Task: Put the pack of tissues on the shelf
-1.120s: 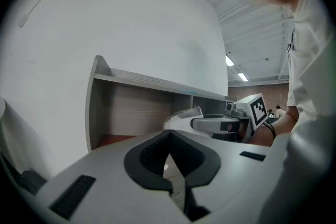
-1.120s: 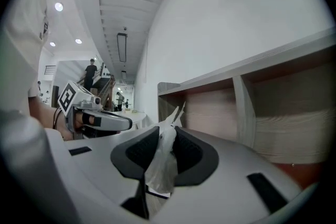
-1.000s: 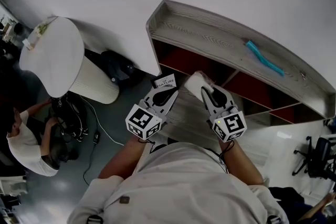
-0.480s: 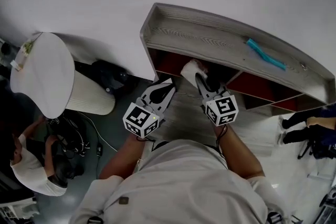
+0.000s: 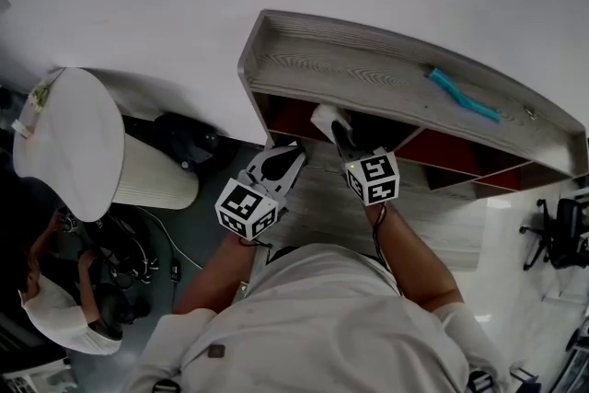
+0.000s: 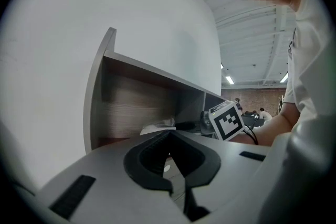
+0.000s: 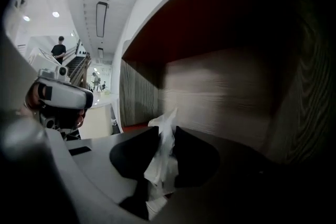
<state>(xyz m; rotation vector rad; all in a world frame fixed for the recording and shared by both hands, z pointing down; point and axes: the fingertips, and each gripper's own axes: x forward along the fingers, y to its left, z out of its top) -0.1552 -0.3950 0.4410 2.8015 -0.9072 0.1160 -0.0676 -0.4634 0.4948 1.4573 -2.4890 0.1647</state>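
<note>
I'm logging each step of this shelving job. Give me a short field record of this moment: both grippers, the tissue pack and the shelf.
left gripper: jaws together, nothing between them, beside the shelf
right gripper: closed on the pack of tissues, jaws just eased slightly wider, reaching into the shelf's left compartment
pack of tissues: at the compartment's mouth; resting or not, cannot tell
shelf: grey wood, red inside, teal item on top

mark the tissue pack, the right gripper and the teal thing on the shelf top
tissue pack (image 7: 164,152): right gripper view, on the crumpled wrapper pinched between the jaws.
right gripper (image 5: 337,133): head view, midway between its fingertips, just behind the pack.
teal object (image 5: 465,97): head view, on its middle.
</note>
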